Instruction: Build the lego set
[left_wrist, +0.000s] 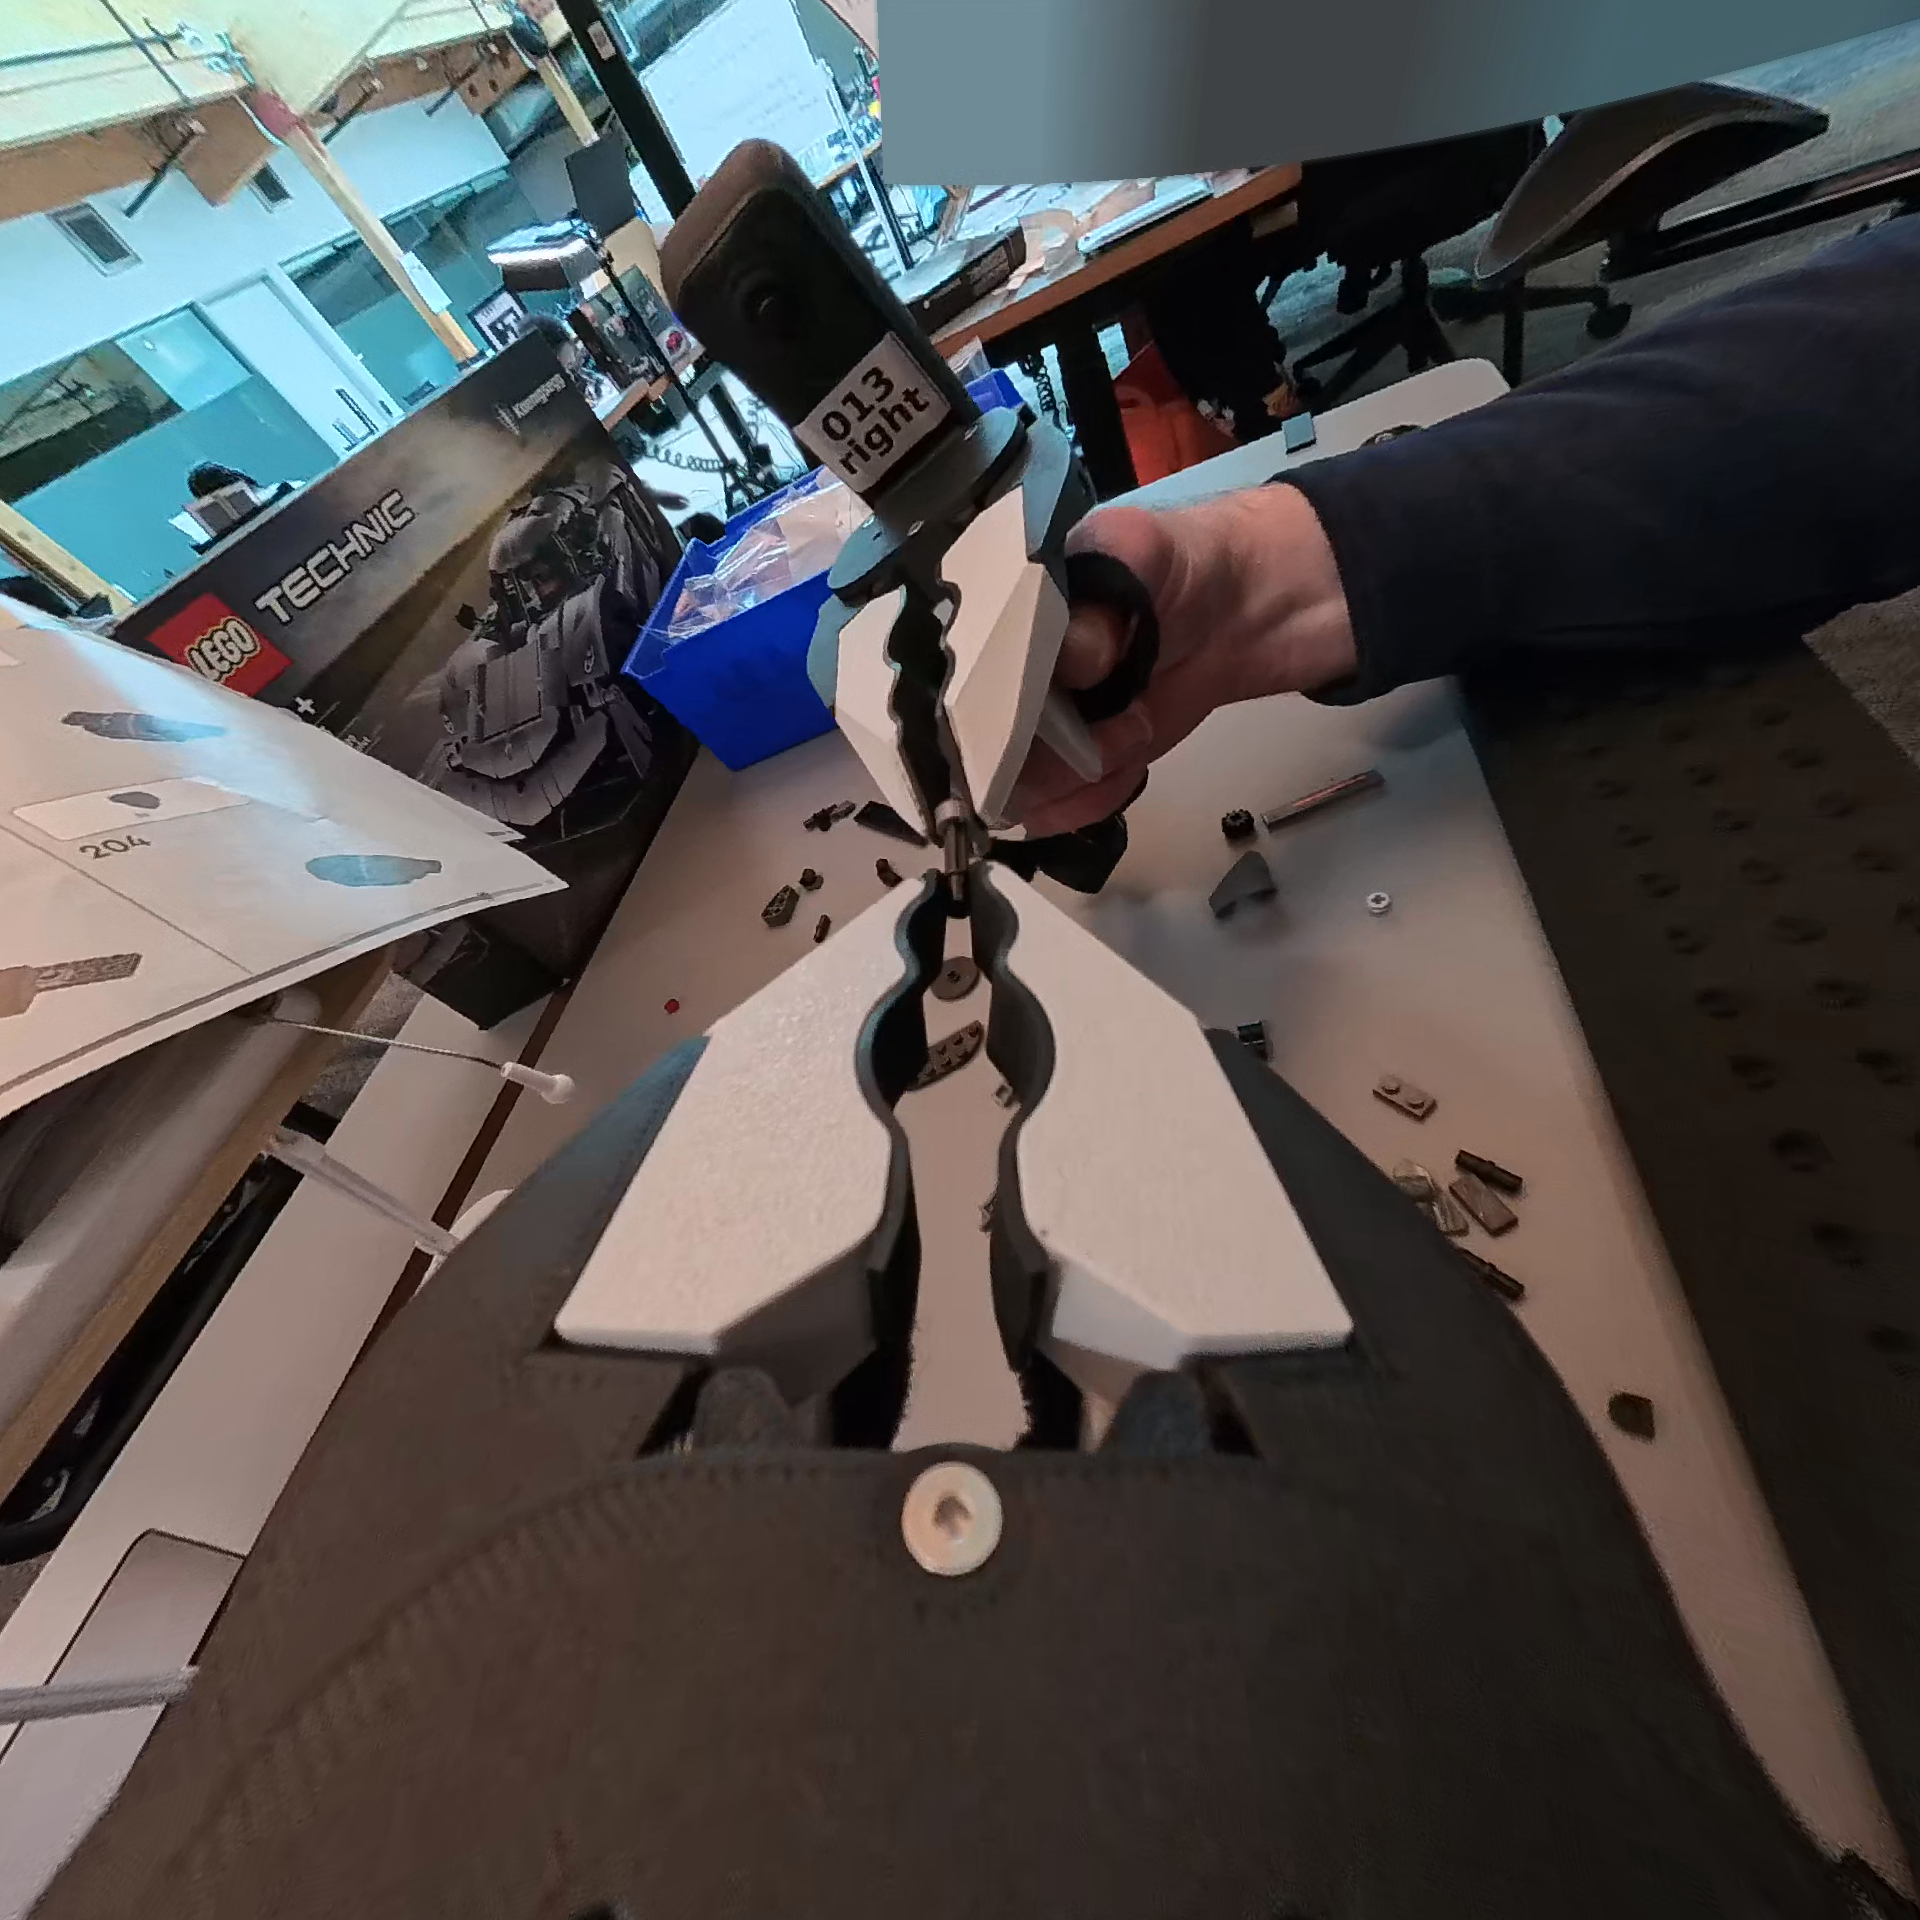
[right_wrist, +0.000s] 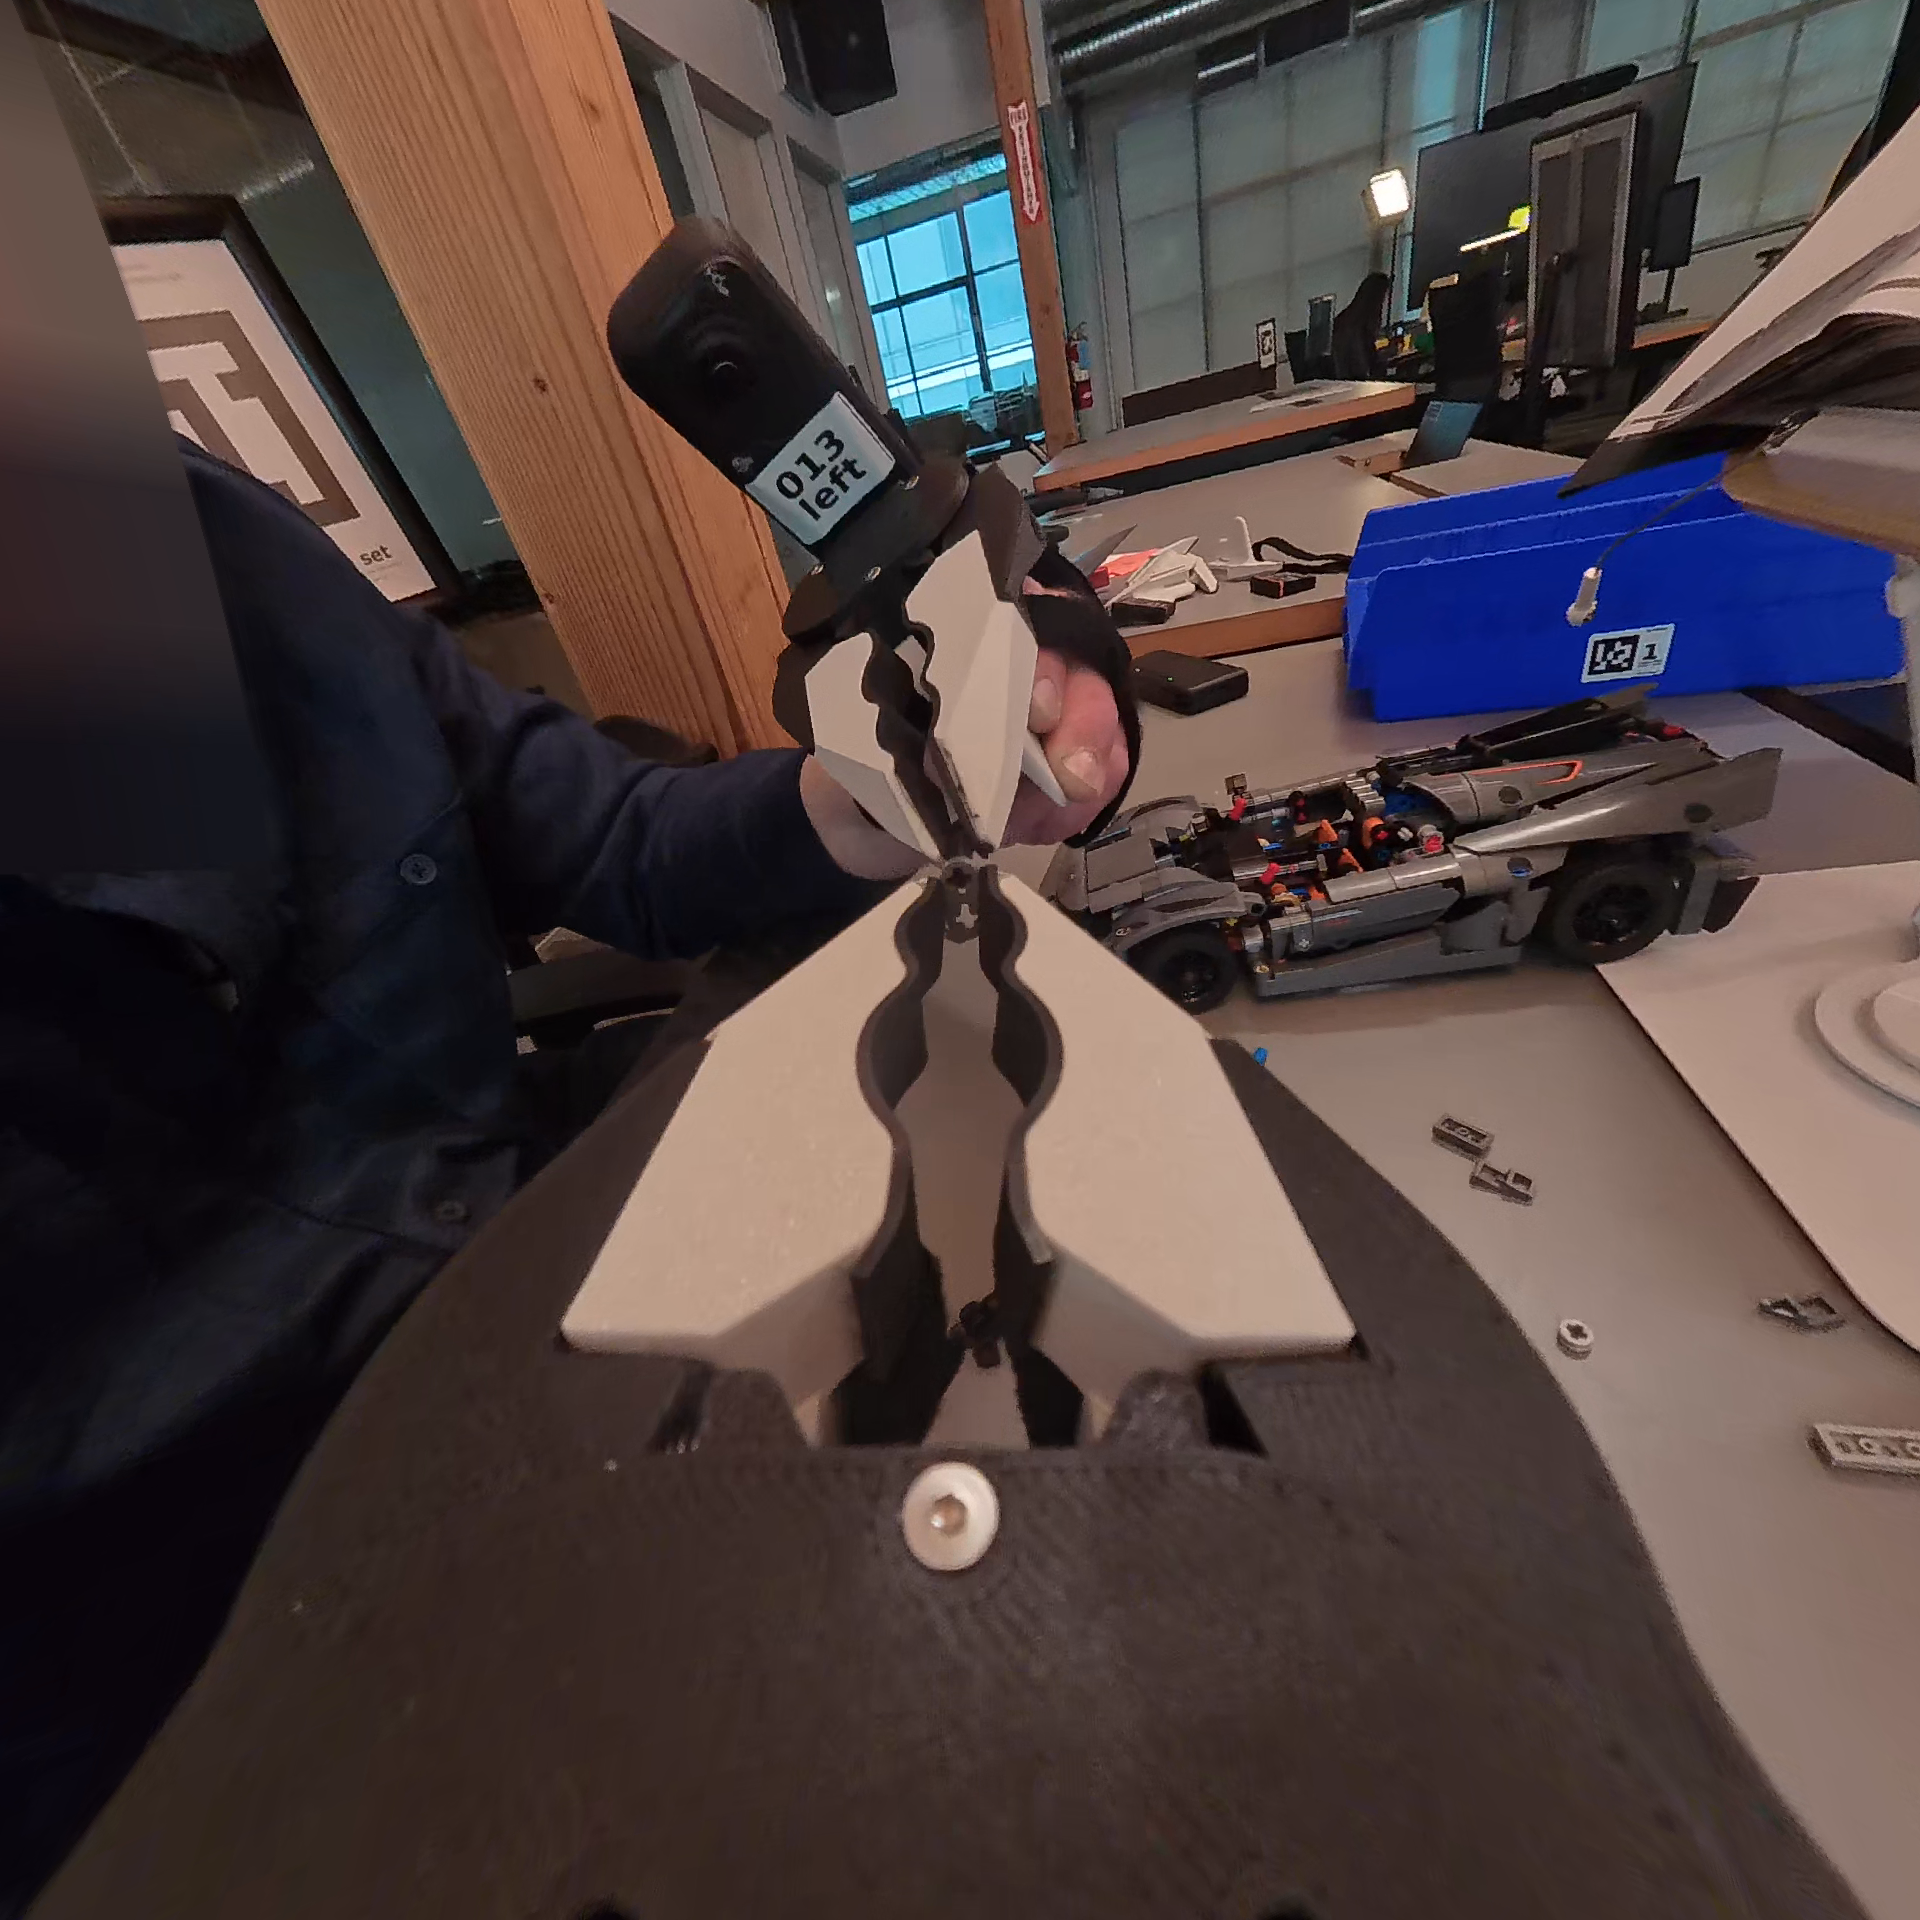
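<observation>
The 2 grippers meet tip to tip above the desk (left_wrist: 1351, 644), and the step in hand looks like mating 2 small parts in mid-air.

On the left, the left gripper (left_wrist: 954, 891) has its jaws clenched on the lower end of a thin grey axle (left_wrist: 952, 847); only the very tips pinch it, and the wavy gap behind them stands empty. In the right wrist view the same tool appears farther off (right_wrist: 951, 847), a hand (right_wrist: 1070, 748) wrapped round its handle.

On the right, the right gripper (right_wrist: 958, 896) has its jaws clenched on a small dark cross-holed piece (right_wrist: 961, 914), again held at the tips. In the left wrist view that gripper comes down from above (left_wrist: 951, 821) and meets the top of the axle.

To do this well, I would keep the axle and the hole on 1 line, push straight along that line without twisting, and keep both grips firm, since so thin a part could pivot or slip between the tips.

Loose pieces (left_wrist: 1465, 1195) lie scattered on the desk below and to the right. The partly built grey car (right_wrist: 1423, 862) stands well apart from the jaws, on the desk beyond the right gripper, near a blue bin (right_wrist: 1558, 603).
</observation>
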